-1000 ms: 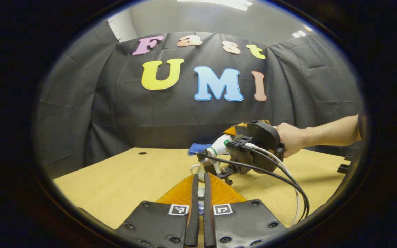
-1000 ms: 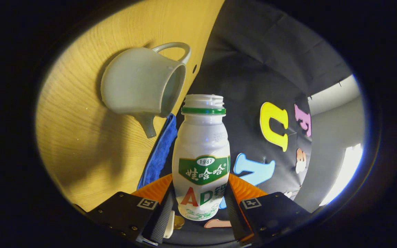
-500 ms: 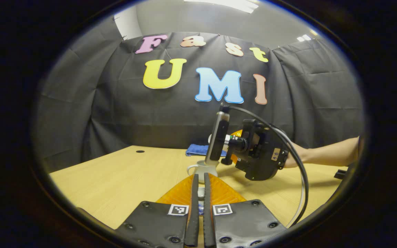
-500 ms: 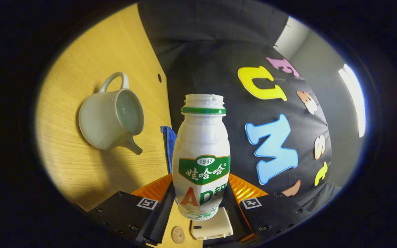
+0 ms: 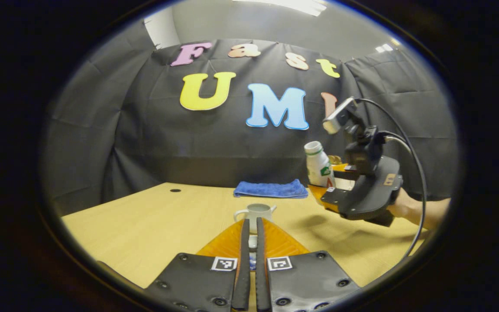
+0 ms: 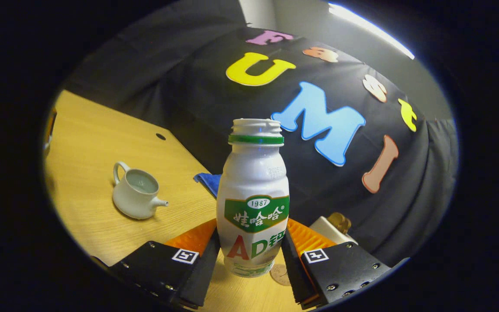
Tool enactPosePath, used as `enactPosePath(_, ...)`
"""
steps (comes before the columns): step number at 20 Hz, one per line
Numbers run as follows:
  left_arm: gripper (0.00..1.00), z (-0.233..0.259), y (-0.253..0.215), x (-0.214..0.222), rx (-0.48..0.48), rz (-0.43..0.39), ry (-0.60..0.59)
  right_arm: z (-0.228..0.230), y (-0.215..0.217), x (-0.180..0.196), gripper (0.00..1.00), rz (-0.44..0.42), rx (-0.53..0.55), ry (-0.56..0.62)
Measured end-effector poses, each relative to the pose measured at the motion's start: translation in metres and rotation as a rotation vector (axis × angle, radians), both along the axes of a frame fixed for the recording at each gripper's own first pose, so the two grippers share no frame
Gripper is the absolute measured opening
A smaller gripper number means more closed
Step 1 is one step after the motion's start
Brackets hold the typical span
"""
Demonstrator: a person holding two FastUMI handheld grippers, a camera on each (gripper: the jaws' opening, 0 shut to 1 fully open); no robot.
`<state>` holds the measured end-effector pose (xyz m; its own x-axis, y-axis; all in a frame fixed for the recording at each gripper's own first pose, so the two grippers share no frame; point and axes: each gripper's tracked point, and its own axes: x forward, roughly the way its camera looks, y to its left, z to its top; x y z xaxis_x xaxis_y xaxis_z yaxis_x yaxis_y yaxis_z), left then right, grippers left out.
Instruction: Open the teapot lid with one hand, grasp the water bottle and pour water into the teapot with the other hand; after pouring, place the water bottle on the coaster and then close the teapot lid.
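Observation:
The white teapot (image 5: 256, 212) stands lidless on the wooden table (image 5: 154, 221), just beyond my left gripper (image 5: 253, 222). That gripper is shut, with a small white piece, the teapot lid (image 5: 253, 242), pinched between its fingers and mostly hidden. To the right, a hand holds my right gripper (image 5: 325, 185) above the table. It is shut on the white bottle (image 5: 319, 167) with the green label, which is upright and uncapped. In the right gripper view the bottle (image 6: 253, 203) stands between the fingers of the right gripper (image 6: 251, 260), and the open teapot (image 6: 136, 199) sits lower left with liquid inside.
A folded blue cloth (image 5: 271, 189) lies at the table's back edge, also seen as the blue cloth (image 6: 208, 182) behind the bottle. A small round brown disc (image 6: 280, 274) lies on the table under the bottle. A white block with a brown knob (image 6: 334, 224) sits to its right.
The right gripper turned the bottle from tipped over the teapot back to upright and carried it right, away from the teapot. The left gripper stayed put.

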<state>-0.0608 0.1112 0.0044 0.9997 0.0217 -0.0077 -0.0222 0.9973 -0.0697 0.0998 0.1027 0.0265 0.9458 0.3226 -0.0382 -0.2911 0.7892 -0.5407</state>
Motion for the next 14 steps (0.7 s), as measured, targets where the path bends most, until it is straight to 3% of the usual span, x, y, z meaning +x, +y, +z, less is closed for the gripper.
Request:
enactPosePath(2, 0.11, 0.007, -0.002, 0.016, 0.01, -0.007, -0.013, -0.003, -0.012, -0.017, 0.74, 0.028, 0.162, 0.064)
enactPosePath(4, 0.15, 0.007, -0.007, 0.034, 0.024, -0.024, -0.008, -0.007, -0.027, -0.023, 0.73, 0.037, 0.243, 0.115)
enactPosePath(10, 0.12, 0.023, -0.011, 0.093, -0.022, -0.051, -0.022, -0.015, -0.062, -0.055, 0.73, 0.024, 0.358, 0.214)
enactPosePath(14, 0.12, 0.027, -0.001, 0.143, -0.059, -0.052, -0.011, -0.019, -0.085, -0.064, 0.73, -0.018, 0.358, 0.197)
